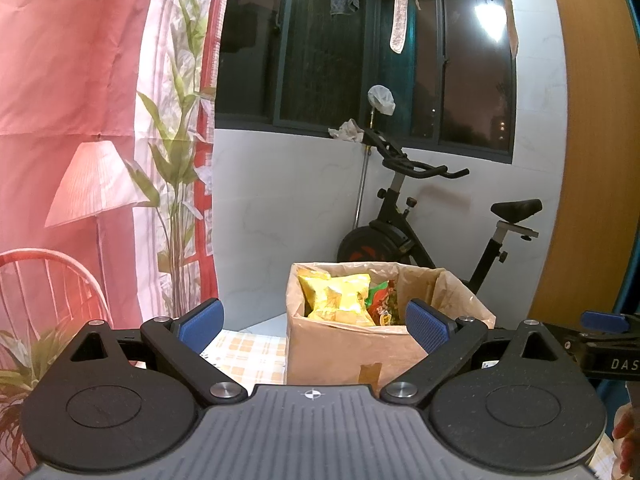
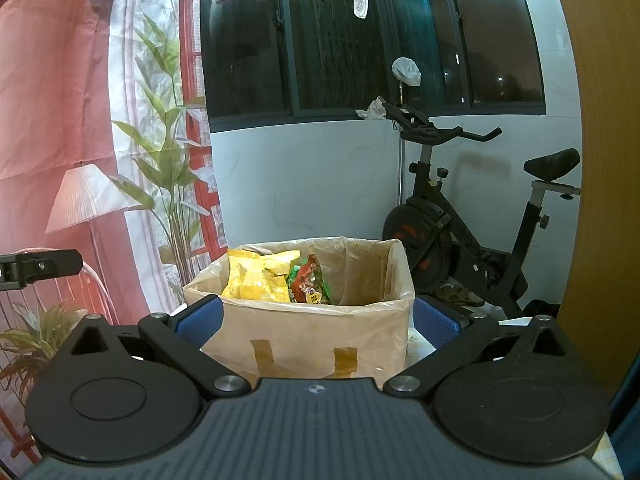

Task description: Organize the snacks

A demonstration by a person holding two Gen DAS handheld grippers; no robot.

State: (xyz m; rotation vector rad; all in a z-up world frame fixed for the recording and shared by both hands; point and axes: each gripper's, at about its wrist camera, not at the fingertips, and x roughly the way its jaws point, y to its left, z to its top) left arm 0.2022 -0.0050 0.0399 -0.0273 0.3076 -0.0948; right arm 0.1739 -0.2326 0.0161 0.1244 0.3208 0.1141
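A cardboard box [image 1: 340, 354] lined with clear plastic stands on a checked tablecloth [image 1: 244, 350]; it also shows in the right wrist view [image 2: 304, 336]. Inside stand yellow snack bags [image 1: 340, 294] [image 2: 260, 280] and a red-green snack bag [image 1: 382, 300] [image 2: 310, 284]. My left gripper [image 1: 314, 322] is open and empty, just short of the box. My right gripper [image 2: 316, 322] is open and empty, its blue pads [image 2: 436, 326] spread about as wide as the box. The right gripper's finger shows at the right edge of the left wrist view [image 1: 604, 322].
An exercise bike [image 2: 472, 240] stands behind the table by a white wall and dark window. A printed curtain [image 1: 80, 120] hangs at the left. A wooden panel [image 2: 600, 200] is at the right. Laundry hangs overhead.
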